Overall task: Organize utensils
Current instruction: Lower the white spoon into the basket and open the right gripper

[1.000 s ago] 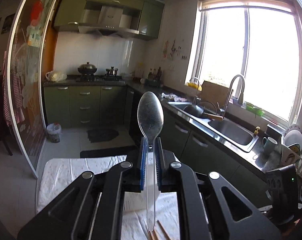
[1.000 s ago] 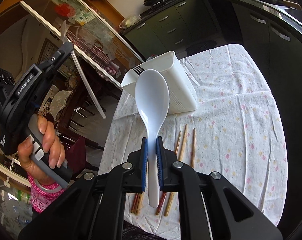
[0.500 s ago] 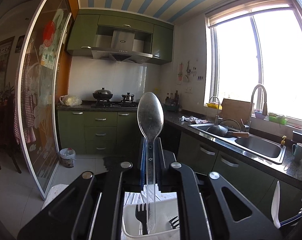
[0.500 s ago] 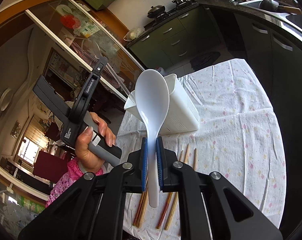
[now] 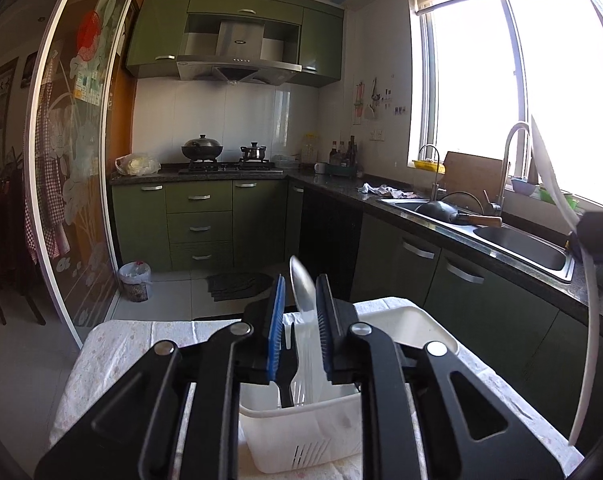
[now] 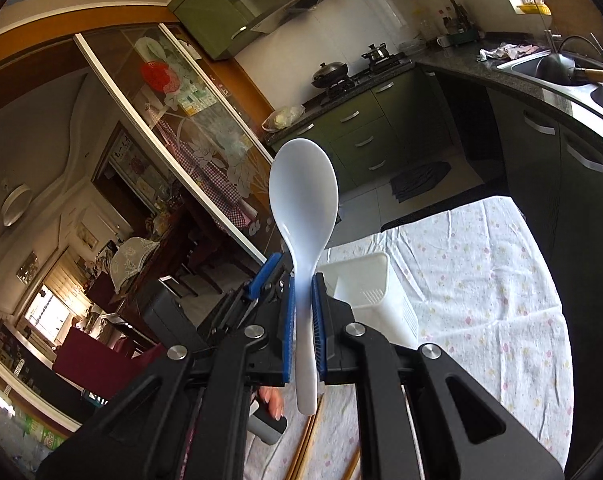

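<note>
Sunlit green kitchen.
Green cabinets [image 5: 199, 228] line the walls under a steel hood [image 5: 239, 68]; a bright window [image 5: 517, 92] stands over the sink [image 5: 517, 246]; pale tiled floor [image 5: 169, 300].

Above the white plastic slotted utensil caddy [image 5: 301, 432], black and white forks [image 5: 291, 376] and a clear-handled metal spoon [image 5: 303, 292] fill its near compartment; its far compartment [image 5: 405, 328] stands open.

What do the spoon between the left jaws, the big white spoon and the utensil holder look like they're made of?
Left spoon: grey bowl with a dull metallic sheen, handle looks clear plastic. White spoon: glossy, evenly opaque, likely plastic, possibly melamine. Utensil holder: matte white plastic, with moulded slots in its wall.
</note>
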